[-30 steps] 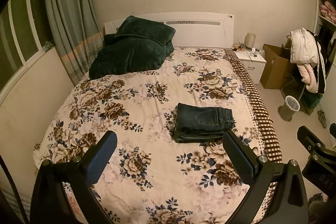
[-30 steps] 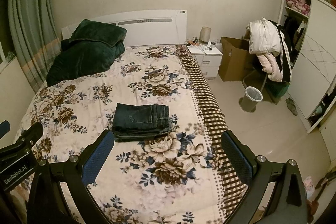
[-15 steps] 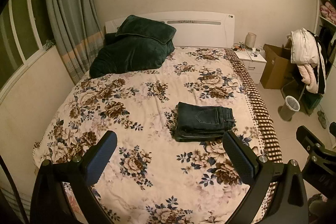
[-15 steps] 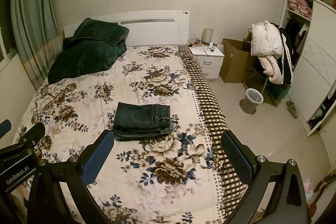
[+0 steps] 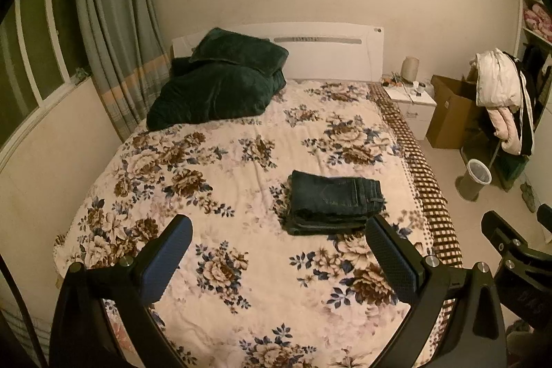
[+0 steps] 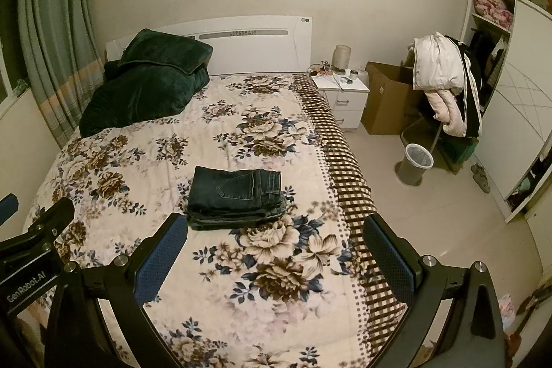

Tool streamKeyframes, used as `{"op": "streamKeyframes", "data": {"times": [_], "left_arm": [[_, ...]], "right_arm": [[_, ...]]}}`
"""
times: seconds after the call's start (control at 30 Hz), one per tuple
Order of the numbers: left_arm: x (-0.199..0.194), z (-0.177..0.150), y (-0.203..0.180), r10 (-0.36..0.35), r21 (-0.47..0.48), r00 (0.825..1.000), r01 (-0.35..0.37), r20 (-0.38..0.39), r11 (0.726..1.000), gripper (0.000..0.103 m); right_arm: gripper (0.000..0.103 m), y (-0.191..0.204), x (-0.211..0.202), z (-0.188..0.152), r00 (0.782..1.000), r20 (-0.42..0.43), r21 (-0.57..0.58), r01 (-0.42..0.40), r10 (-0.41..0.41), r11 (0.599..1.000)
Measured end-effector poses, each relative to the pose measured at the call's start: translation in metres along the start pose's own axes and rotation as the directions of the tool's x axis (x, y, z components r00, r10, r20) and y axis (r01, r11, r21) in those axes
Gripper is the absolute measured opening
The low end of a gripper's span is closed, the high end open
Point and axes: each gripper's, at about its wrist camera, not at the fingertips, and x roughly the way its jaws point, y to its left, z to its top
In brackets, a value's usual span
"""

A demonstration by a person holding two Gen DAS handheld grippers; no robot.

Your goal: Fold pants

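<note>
Dark blue jeans (image 5: 333,200) lie folded in a compact stack on the floral bedspread (image 5: 220,168), toward the bed's right side; they also show in the right wrist view (image 6: 236,195). My left gripper (image 5: 279,259) is open and empty, held above the bed's near part, short of the jeans. My right gripper (image 6: 274,259) is open and empty, held above the bed's near right part, just short of the jeans. The left gripper's body shows in the right wrist view (image 6: 27,247).
A dark green blanket and pillow (image 5: 220,81) are piled by the white headboard. To the right of the bed stand a nightstand (image 6: 343,92), a cardboard box (image 6: 390,99), a bin (image 6: 414,162), and a rack with clothes (image 6: 445,81). Curtains (image 5: 110,33) hang at the left.
Both grippers have drifted slightly, so the views shift a little. The folded jeans have not moved and both grippers stay open.
</note>
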Motion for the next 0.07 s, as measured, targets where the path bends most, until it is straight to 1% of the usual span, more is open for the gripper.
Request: {"op": "streamKeyframes", "data": {"times": [0.07], "left_arm": [[-0.0015, 0.0010, 0.0000, -0.009, 0.001, 1.000, 0.009, 0.002, 1.000, 0.103]], "right_arm": [[0.103, 0.0006, -0.0008, 0.0000, 1.000, 0.002, 0.000, 0.002, -0.002, 1.000]]}}
